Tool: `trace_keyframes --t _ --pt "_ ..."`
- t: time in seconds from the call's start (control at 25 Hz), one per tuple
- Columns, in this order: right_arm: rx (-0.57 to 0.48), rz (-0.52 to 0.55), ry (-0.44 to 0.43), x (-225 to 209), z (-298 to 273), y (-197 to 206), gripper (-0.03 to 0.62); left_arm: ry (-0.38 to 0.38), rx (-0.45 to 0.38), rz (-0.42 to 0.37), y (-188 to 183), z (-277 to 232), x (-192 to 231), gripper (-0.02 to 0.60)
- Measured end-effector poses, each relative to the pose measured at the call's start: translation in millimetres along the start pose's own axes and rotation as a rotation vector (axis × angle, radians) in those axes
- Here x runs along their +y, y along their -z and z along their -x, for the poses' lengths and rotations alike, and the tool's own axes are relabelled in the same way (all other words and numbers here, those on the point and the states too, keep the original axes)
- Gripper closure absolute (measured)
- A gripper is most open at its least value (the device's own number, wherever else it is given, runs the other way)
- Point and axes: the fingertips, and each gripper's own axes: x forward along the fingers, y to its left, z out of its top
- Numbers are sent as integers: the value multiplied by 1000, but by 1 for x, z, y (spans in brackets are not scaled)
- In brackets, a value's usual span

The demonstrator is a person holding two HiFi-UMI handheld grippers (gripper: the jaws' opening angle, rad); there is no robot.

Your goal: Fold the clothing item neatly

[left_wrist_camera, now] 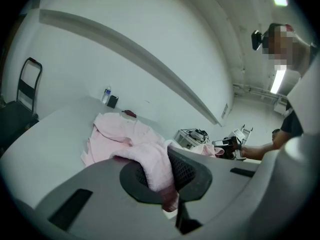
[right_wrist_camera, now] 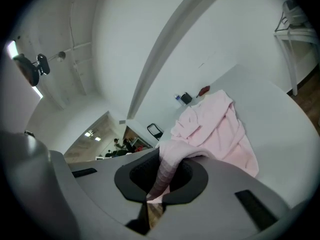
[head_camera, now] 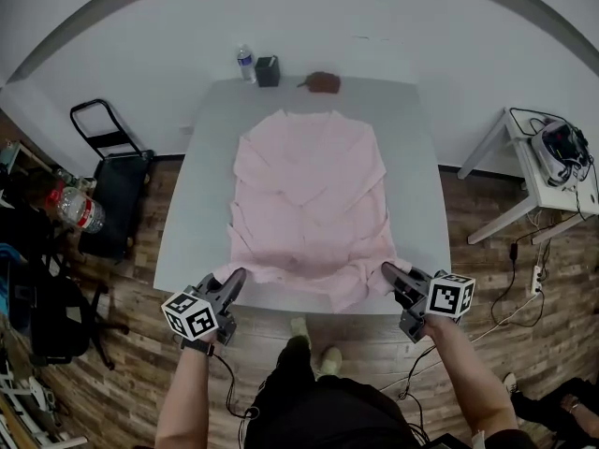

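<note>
From the head view, a pink shirt (head_camera: 309, 195) lay spread flat on a grey table (head_camera: 192, 204), collar towards the far edge. There a bottle (head_camera: 245, 63), a dark box (head_camera: 268, 70) and a small brown object (head_camera: 324, 81) stood clear of it. The left tool (head_camera: 236, 277) and right tool (head_camera: 388, 271) each met a near corner of the shirt's hem at the table's near edge.

In the left gripper view, the left tool's jaws were clamped together on a bunched fold of pink cloth.

In the right gripper view, the right tool's jaws likewise pinched a strip of the shirt, with the rest trailing away across the table.
</note>
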Motion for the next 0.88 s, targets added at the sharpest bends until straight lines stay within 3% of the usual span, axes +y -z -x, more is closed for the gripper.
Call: trace_keyframes --t 0.4,0.68,0.88 --pt "-64 22 138 -65 -91 -106 570 1 8 74 -67 -101 98 574" --pt "-17 3 243 -133 -142 -127 571 5 104 116 -71 -178 151 574" --pt "9 -16 240 -172 -178 -142 569 -43 138 161 -65 -214 188 574"
